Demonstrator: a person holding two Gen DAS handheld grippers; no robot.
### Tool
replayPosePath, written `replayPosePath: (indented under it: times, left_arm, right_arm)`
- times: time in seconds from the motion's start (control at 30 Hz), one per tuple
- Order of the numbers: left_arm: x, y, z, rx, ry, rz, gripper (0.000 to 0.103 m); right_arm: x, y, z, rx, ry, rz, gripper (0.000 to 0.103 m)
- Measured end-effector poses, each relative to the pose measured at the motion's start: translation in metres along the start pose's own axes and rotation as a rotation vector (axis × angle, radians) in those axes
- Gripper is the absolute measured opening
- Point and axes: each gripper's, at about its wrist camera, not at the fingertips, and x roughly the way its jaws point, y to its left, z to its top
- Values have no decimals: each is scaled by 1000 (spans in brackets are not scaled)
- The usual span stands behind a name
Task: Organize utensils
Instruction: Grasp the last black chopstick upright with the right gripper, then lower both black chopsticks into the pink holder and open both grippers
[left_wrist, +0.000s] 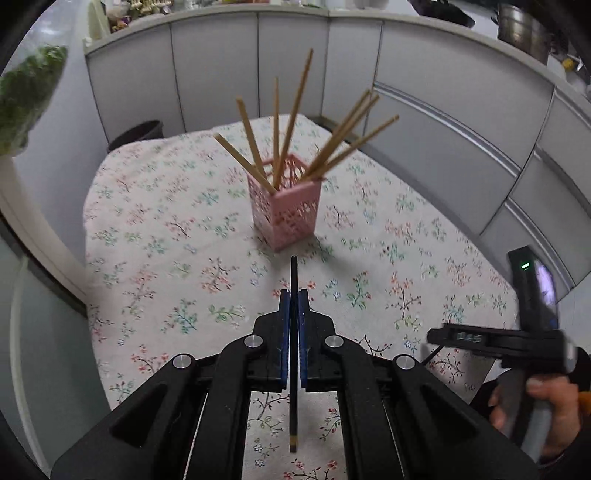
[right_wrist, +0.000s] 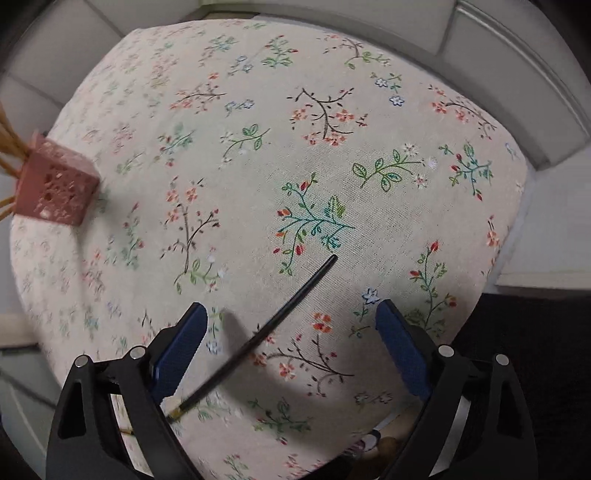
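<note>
The left gripper (left_wrist: 293, 295) pinches a black chopstick (left_wrist: 293, 354), the pink holder (left_wrist: 286, 206) ahead of its jaws. The right gripper (right_wrist: 291, 321) is spread over another black chopstick (right_wrist: 258, 336); closing off-centre could roll it away.

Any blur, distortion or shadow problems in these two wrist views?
Left wrist: strong fisheye bending of the cabinets; pink holder slightly soft. Right wrist: left edge smeared, holder blurred; gripper shadows fall across the tablecloth near the black chopstick.

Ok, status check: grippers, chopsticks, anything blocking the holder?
Left gripper shut on black chopstick. Right gripper open over second black chopstick. Pink holder upright, path unobstructed.
</note>
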Motion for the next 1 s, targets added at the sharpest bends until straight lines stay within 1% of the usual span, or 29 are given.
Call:
replayPosePath:
  times: [0.1,0.17,0.2,0.23,0.3,0.33,0.4,0.43,0.47,0.5,0.53,0.57,0.6,0.63,0.73,0.77,0.83,0.97,1.0]
  left_arm:
    - [-15,7,-3,-17,-34,4,3]
    - [-23,12,-4,-27,-53,12,3]
    - [-24,13,-5,-33,-58,15,3]
    - [-26,15,-4,-38,-63,18,3]
    - [-28,18,-5,-46,-69,22,3]
    - [-29,18,-4,-51,-71,21,3]
    - [-29,18,-4,-53,-74,18,3]
    - [-30,18,-4,-55,-76,15,3]
    - [-30,18,-4,-59,-80,12,3]
    - [-30,18,-4,-64,-84,11,3]
    - [-31,18,-4,-71,-91,7,3]
    - [-31,18,-4,-80,-101,2,3]
    - [-32,19,-4,-92,-114,-4,3]
    - [-33,21,-4,-106,-127,-13,3]
    - [-36,22,-4,-137,-156,-34,3]
    - [-38,21,-4,-150,-169,-44,3]
    - [-43,18,-3,-163,-196,-64,3]
    - [-52,10,-4,-175,-246,-74,3]
    - [-55,9,-5,-177,-254,-75,3]
  right_arm:
    - [2,6,-4,66,-41,-58,91]
    - [3,12,-9,67,-76,-84,90]
    - [3,16,-12,57,-92,-93,86]
    - [2,21,-15,39,-110,-101,81]
    - [-1,35,-23,-25,-140,-115,53]
    - [-2,41,-25,-60,-144,-110,48]
    - [-3,52,-26,-140,-149,-78,24]
    - [-3,52,-24,-151,-146,-32,17]
    - [-2,50,-21,-153,-135,19,14]
    - [-2,48,-17,-167,-126,49,11]
    - [-1,46,-13,-192,-116,119,9]
    - [0,43,-9,-191,-100,203,5]
    - [0,38,-5,-188,-95,268,5]
    - [-5,34,-3,-209,-135,281,5]
    - [-30,28,-5,-303,-240,380,5]
    - [-37,25,-4,-330,-265,399,5]
    - [-60,19,-6,-404,-350,423,5]
    - [-102,4,-16,-510,-483,454,5]
    - [-109,2,-13,-530,-507,462,5]
